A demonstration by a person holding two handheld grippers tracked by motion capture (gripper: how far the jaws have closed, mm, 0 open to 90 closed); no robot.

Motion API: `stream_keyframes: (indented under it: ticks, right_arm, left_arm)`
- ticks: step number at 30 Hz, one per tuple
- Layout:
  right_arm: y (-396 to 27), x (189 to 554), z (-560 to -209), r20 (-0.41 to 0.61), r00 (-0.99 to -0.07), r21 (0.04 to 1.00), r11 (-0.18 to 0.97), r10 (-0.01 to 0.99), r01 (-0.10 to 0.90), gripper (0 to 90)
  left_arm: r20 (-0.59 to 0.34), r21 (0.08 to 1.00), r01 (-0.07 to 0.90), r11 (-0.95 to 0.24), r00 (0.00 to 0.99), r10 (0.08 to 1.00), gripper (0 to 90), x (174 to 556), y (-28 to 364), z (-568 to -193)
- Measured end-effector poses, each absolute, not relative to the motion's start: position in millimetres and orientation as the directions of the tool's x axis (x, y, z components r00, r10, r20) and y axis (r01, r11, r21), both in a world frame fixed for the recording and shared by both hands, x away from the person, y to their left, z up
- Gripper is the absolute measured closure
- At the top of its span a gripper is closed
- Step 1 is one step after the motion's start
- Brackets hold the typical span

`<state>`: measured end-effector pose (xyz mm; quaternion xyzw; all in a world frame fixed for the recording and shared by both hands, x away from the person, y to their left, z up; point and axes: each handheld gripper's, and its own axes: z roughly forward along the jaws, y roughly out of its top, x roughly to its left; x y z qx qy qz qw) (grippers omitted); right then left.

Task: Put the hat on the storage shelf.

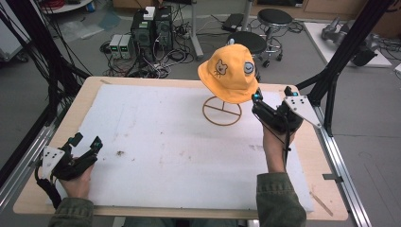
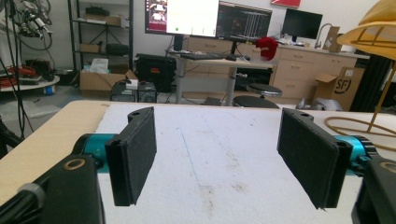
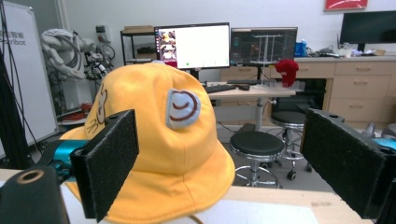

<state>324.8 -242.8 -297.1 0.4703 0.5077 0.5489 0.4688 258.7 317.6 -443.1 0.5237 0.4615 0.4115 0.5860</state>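
On wire stand (image 1: 221, 111) | yellow bucket hat (image 1: 229, 73), smiley patch | right tool (image 1: 265, 105) wide open, empty | left tool (image 1: 86, 147) likewise

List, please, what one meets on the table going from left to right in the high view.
Left tongs → gold wire stand → yellow hat on top of it → right tongs.
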Motion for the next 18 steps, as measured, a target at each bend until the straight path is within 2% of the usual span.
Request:
stream_keyframes:
  ticks: [18]
  right_arm:
    - [-271,291,-324,0.01,-0.1,1.0,-0.009,0.995,0.01,10.5]
  left_arm:
    - [-0.103,0.994,0.003,0.105,0.238,0.966,28.4,256,315,-442]
